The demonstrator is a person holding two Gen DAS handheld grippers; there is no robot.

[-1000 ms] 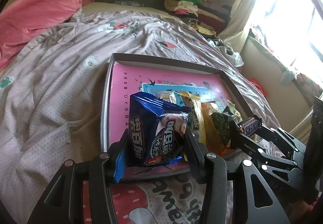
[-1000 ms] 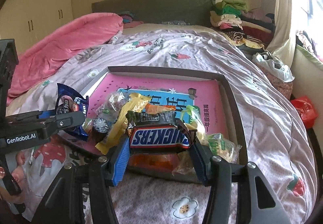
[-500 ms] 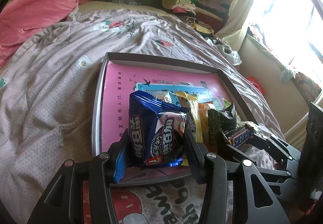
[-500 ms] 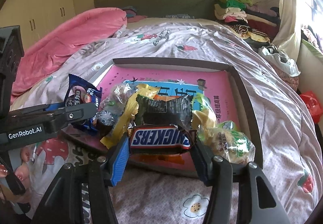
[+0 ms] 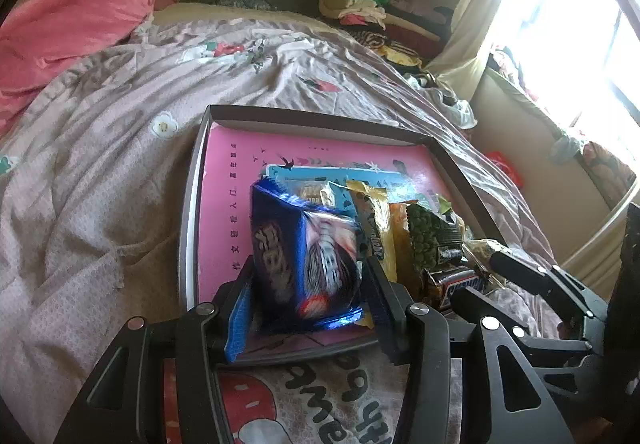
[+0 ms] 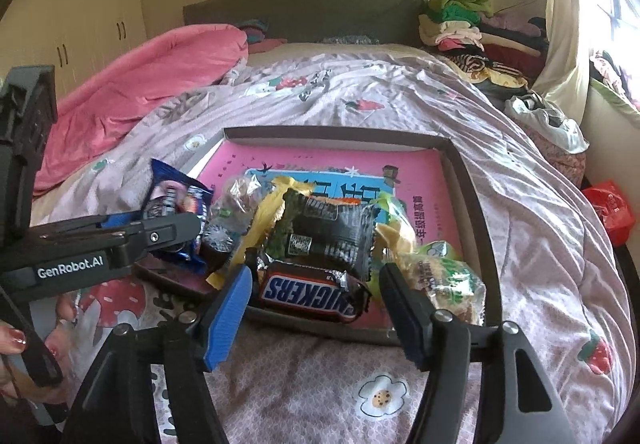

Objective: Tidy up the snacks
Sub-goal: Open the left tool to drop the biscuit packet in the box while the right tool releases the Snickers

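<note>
A wide bed under a crumpled lilac quilt printed with strawberries and flowers (image 6: pixel 400 99) fills both views, with a rumpled pink blanket (image 6: pixel 160 83) heaped along its left side near the dark grey headboard (image 6: pixel 304 7). On the quilt lies a shallow grey cardboard tray with a pink printed sheet lining its floor (image 6: pixel 472 195). A loose heap of wrapped snacks sits in the tray's near half.

The left tongs (image 5: pixel 308 284) are clamped on a glossy blue foil biscuit packet (image 5: pixel 304 256), which stands upright between the pads above the tray's near left part; the packet looks blurred. Beside it, to the right, lie a yellow wrapped bar (image 5: pixel 374 232) and a black packet with a green-pea window (image 6: pixel 324 236).

The right tongs (image 6: pixel 316 288) have just been opening and now stand apart, their pads clear of the brown Snickers bar (image 6: pixel 312 294), which rests between them at the tray's near edge, against the black packet. A clear bag with green print (image 6: pixel 448 280) lies just right of it.
</note>
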